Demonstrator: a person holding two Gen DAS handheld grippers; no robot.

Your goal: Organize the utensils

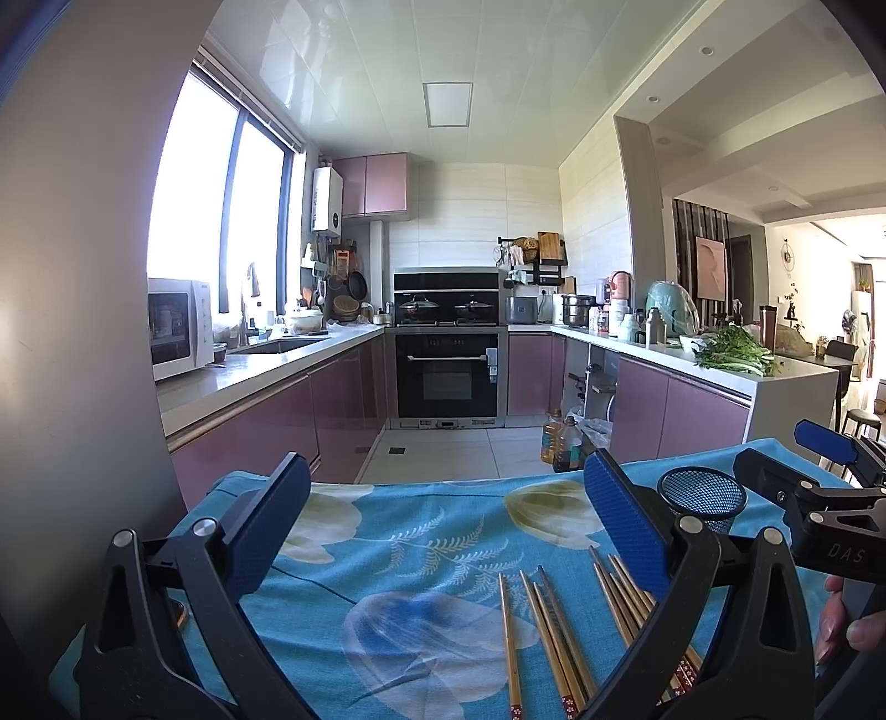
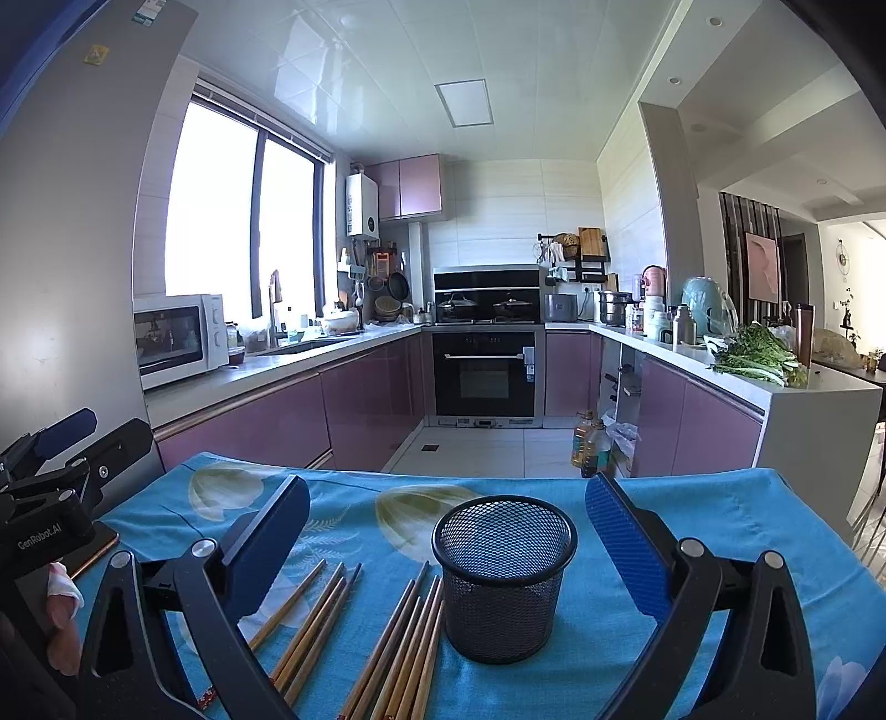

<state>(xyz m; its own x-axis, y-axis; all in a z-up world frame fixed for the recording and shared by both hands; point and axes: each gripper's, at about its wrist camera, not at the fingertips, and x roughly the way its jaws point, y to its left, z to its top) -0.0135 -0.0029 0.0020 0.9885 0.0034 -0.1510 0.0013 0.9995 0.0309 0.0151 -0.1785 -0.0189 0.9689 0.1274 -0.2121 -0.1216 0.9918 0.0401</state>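
Wooden chopsticks [image 2: 354, 637], nine; mesh cup [image 2: 504, 576], one

Tablecloth [image 2: 692, 515]: woven cloth, matt, blue with printed flowers. Cup [image 2: 503, 576] on tablecloth: black wire mesh, metal, matt. Chopsticks [image 2: 398, 653] just left of cup: wood look, smooth, light sheen; patterned ends. Left gripper [image 1: 443, 531] and right gripper [image 2: 448, 531]: matt black plastic frames, silver metal pins, blue textured rubbery pads [image 2: 626, 545]. Behind tablecloth: cabinet doors [image 2: 365, 393] glossy mauve, oven [image 2: 484, 371] front glossy black glass, ceiling [image 2: 443, 44] glossy white panels.
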